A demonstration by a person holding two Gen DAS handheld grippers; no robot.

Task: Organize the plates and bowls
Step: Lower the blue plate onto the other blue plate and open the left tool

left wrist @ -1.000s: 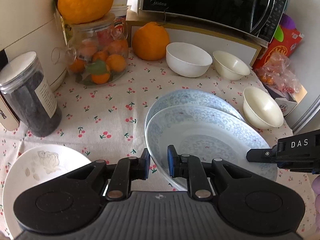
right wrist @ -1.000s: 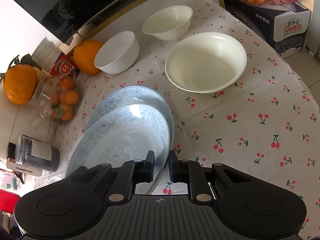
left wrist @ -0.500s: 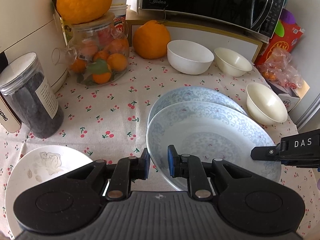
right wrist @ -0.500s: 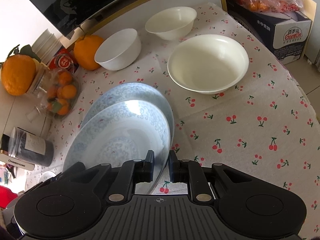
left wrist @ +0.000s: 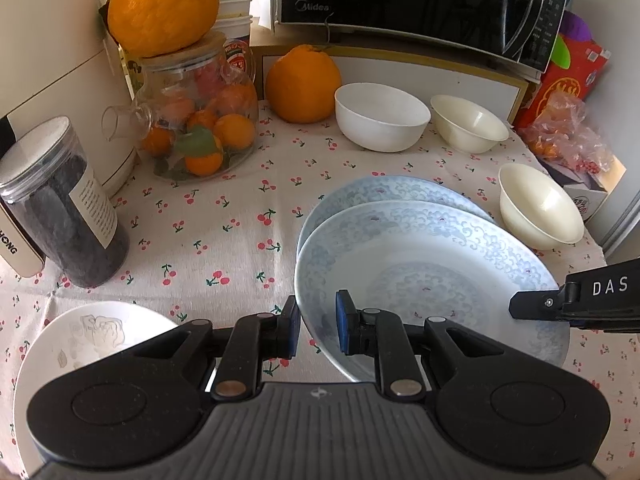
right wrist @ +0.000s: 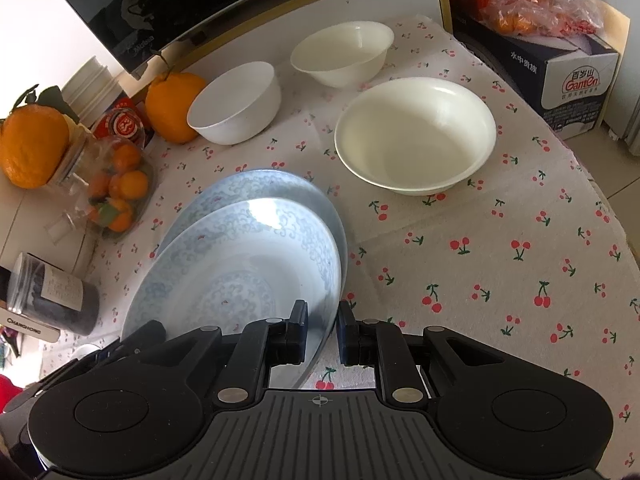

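Note:
A blue-patterned plate (left wrist: 420, 264) is held above a second matching plate (left wrist: 384, 190) that lies on the cherry tablecloth. My left gripper (left wrist: 317, 330) is shut on the upper plate's left rim. My right gripper (right wrist: 321, 332) is shut on its right rim (right wrist: 324, 280); its fingers also show in the left wrist view (left wrist: 532, 306). A white flowered plate (left wrist: 80, 344) lies at the near left. A white bowl (left wrist: 380, 116) and two cream bowls (left wrist: 468, 122) (left wrist: 540, 208) stand behind and to the right.
A glass jar of oranges (left wrist: 196, 120) with a large orange on its lid, a dark canister (left wrist: 60, 204) and a loose orange (left wrist: 302, 82) stand at the left and back. A microwave (left wrist: 420, 0) is at the back. A carton (right wrist: 560, 64) is at the right edge.
Both grippers and the upper plate have drawn back and up a little from the lower plate; the scene has shifted slightly away. Both grips are unchanged.

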